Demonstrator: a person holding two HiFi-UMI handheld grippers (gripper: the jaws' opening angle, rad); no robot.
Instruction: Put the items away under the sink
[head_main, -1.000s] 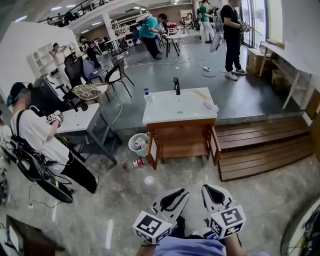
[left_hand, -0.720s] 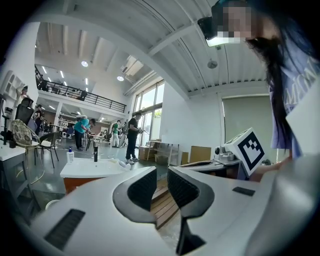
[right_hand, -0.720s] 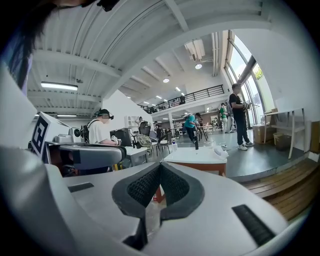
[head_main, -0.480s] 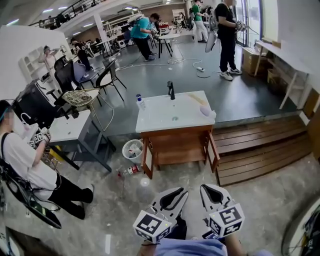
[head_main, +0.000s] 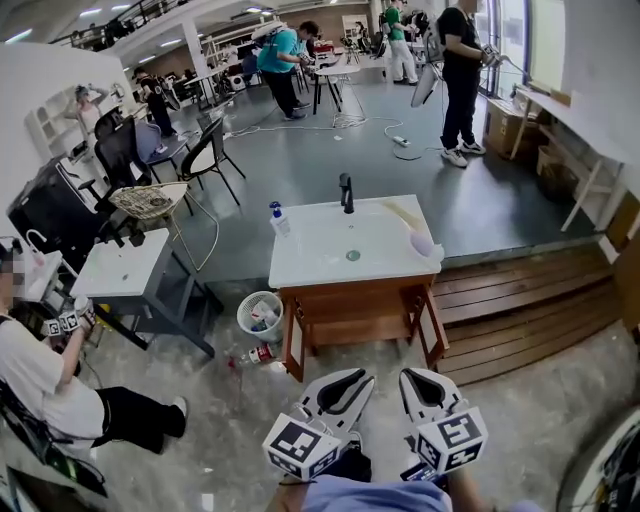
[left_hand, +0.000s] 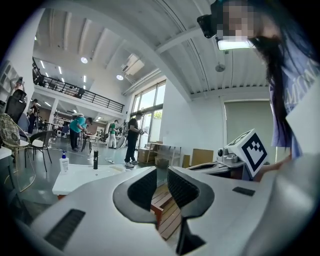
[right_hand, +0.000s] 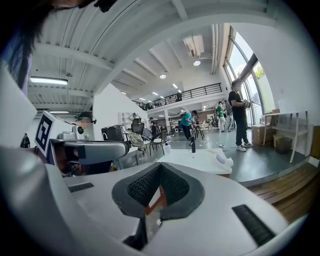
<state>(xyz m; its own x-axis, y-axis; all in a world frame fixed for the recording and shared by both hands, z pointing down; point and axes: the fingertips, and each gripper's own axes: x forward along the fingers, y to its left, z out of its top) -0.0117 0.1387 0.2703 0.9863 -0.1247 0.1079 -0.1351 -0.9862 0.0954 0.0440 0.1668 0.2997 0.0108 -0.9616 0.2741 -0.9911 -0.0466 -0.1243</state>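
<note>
A white sink top (head_main: 310, 262) with a black faucet (head_main: 346, 192) sits on a wooden cabinet (head_main: 355, 305) whose two doors stand open. On the top stand a soap bottle (head_main: 279, 219) with a blue pump and a white item (head_main: 424, 243) at the right edge. A small bottle (head_main: 262, 354) lies on the floor by the cabinet's left leg. My left gripper (head_main: 362, 377) and right gripper (head_main: 408, 378) hover side by side at the bottom, well short of the cabinet, both empty. The left gripper (left_hand: 160, 172) shows a narrow gap between its jaws; the right gripper (right_hand: 160, 167) has its tips touching.
A white waste basket (head_main: 260, 316) stands left of the cabinet. Wooden steps (head_main: 520, 310) run to the right. A grey table (head_main: 125, 268) and chairs are at the left, with a seated person (head_main: 40, 380) in the lower left. Several people stand far behind the sink.
The sink and cabinet have come nearer and sit lower in the head view. Both grippers keep their spot at the bottom. The seated person has slid toward the left edge.
</note>
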